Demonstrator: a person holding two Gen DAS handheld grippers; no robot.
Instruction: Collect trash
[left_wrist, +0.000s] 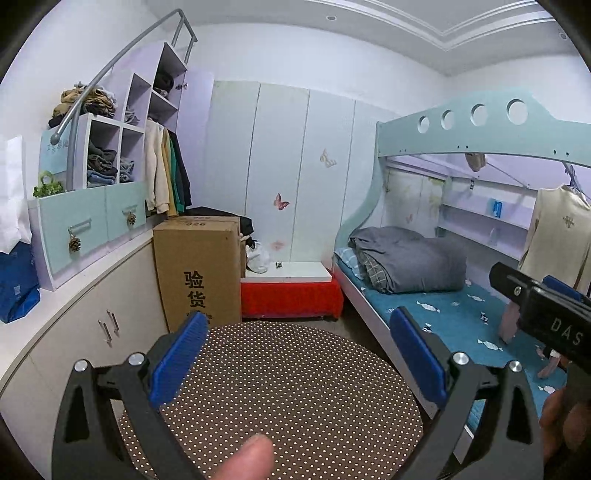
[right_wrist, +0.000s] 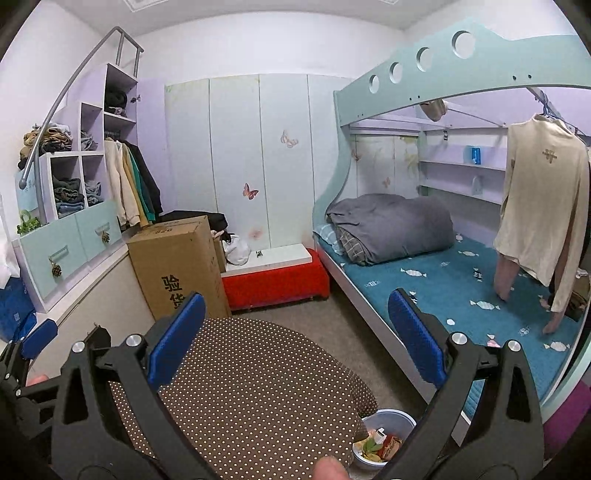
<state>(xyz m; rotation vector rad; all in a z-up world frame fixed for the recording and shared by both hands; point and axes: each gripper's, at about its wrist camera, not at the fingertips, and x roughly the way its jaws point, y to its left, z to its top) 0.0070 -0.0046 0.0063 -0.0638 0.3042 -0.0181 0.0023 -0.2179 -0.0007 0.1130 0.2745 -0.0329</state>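
Both held wide apart and grasping nothing, left gripper (left_wrist: 299, 354) and right gripper (right_wrist: 297, 338), above the round dotted table (right_wrist: 258, 384), with trash lying in the bin (right_wrist: 399, 419) just beside its edge.

Bare floor (right_wrist: 343, 332) lies between the dotted counter (right_wrist: 258, 376) and bed (right_wrist: 461, 295); cardboard box (right_wrist: 177, 266) probably crowds the counter's far edge.

trash bin (right_wrist: 388, 435) half hidden behind table (right_wrist: 258, 387)
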